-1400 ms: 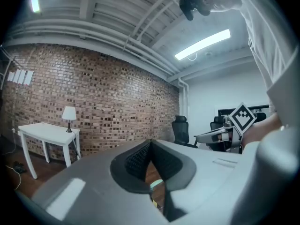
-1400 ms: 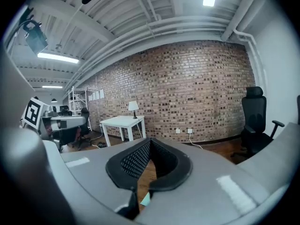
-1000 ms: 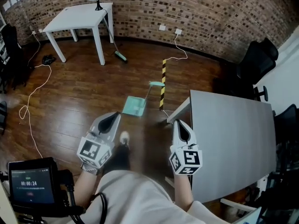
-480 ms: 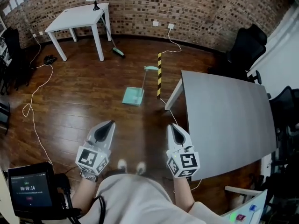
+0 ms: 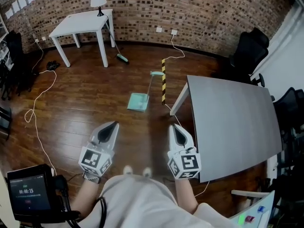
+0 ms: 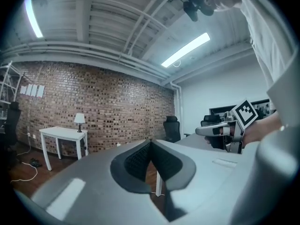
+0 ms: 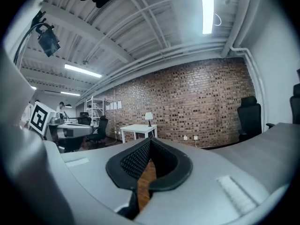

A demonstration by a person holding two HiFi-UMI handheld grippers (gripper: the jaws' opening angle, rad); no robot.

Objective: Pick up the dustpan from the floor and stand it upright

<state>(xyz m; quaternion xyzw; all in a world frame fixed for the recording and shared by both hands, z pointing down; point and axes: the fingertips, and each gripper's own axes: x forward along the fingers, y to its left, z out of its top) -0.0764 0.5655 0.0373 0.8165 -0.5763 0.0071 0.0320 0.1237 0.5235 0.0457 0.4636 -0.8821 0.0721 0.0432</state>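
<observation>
Dustpan (image 5: 137, 101) lies flat on the floor (image 5: 90, 94) well ahead, handle (image 5: 151, 85) pointing away; left gripper (image 5: 114, 125) sits slightly nearer than right gripper (image 5: 173, 127); both closed tight, empty.

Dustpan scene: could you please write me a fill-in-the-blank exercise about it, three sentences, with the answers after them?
1. The teal dustpan lies on the wooden ____.
2. The lamp stands on the ____ table.
3. The left gripper and the right gripper are both shut and hold ____.
Missing words: floor; white; nothing.
</observation>
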